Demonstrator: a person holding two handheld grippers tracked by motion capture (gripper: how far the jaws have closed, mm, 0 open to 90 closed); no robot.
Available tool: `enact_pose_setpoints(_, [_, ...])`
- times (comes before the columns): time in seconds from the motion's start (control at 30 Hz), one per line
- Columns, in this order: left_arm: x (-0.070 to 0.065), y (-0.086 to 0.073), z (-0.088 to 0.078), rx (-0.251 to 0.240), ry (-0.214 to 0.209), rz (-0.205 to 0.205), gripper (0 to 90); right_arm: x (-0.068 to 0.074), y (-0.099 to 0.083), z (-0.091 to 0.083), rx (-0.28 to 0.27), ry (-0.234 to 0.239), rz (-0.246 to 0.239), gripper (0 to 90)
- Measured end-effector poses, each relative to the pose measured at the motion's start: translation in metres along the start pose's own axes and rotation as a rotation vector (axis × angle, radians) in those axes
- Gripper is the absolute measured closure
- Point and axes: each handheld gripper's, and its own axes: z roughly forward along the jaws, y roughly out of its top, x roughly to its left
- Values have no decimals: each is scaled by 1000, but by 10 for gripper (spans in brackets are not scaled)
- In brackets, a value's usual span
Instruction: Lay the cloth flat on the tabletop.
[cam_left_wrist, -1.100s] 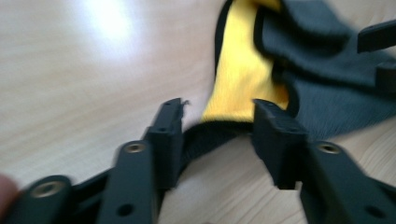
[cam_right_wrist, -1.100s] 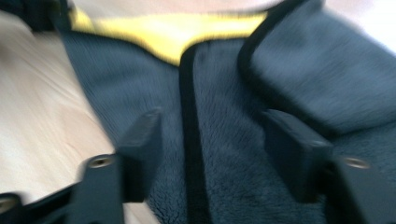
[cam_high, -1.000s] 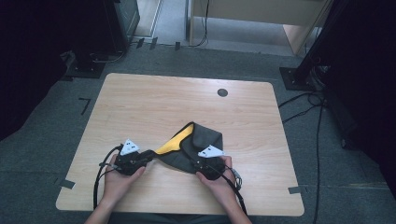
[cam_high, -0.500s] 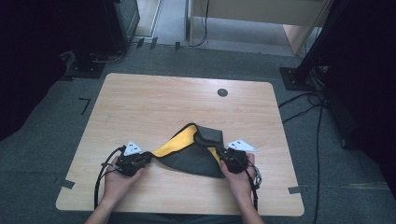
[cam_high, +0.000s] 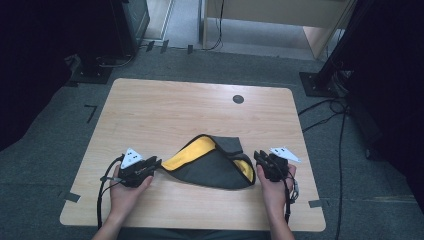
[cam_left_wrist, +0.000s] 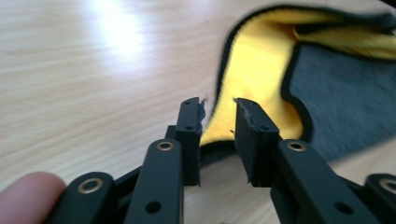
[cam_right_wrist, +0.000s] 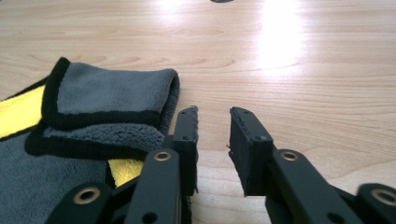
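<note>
Both claws released; cloth between them on counter.
Left claw (cam_left_wrist: 217, 109) just reopened at cloth (cam_high: 212, 162) corner, seemingly unpinched. Right claw (cam_right_wrist: 212, 119) reopened, cloth beside its left jaw; cloth's long axis spans both.

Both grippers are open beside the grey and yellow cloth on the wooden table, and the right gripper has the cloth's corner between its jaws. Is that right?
Not quite. The right gripper has bare table between its jaws; the cloth lies beside its one jaw, as the right gripper view shows. The rest holds: both grippers are open, the left gripper at the cloth's yellow edge.
</note>
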Motion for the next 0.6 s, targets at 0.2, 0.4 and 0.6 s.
enact_pose_setpoints(0.2, [-1, -6, 15, 99, -30, -10, 595, 22, 1, 3, -11, 225, -96, 496])
enact_pose_setpoints(0.4, [-11, -13, 28, 192, 7, 76, 729, 41, -7, 25, 131, 147, -155, 422])
enact_pose_setpoints(0.6, [-11, -11, 27, 211, 40, 115, 872, 30, -12, 25, 190, 151, -104, 710])
